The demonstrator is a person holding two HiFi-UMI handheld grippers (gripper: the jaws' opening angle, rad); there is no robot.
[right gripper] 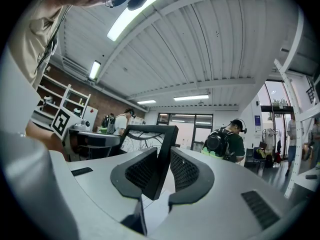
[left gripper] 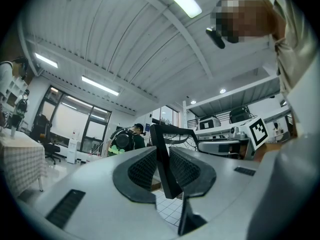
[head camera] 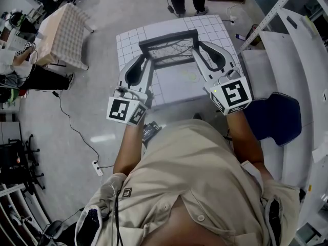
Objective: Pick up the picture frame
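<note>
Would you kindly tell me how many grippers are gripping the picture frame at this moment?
2. The left gripper has its jaws shut on the left side of the picture frame; the right gripper has its jaws shut on the frame's right side.

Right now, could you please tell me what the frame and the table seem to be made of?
Frame: matte black, square-edged bars with no shine; painted wood or plastic, I can't tell which. Its panel shows thin lines on white, probably paper. Table: smooth white top with a printed grey grid, likely laminate or a mat.
</note>
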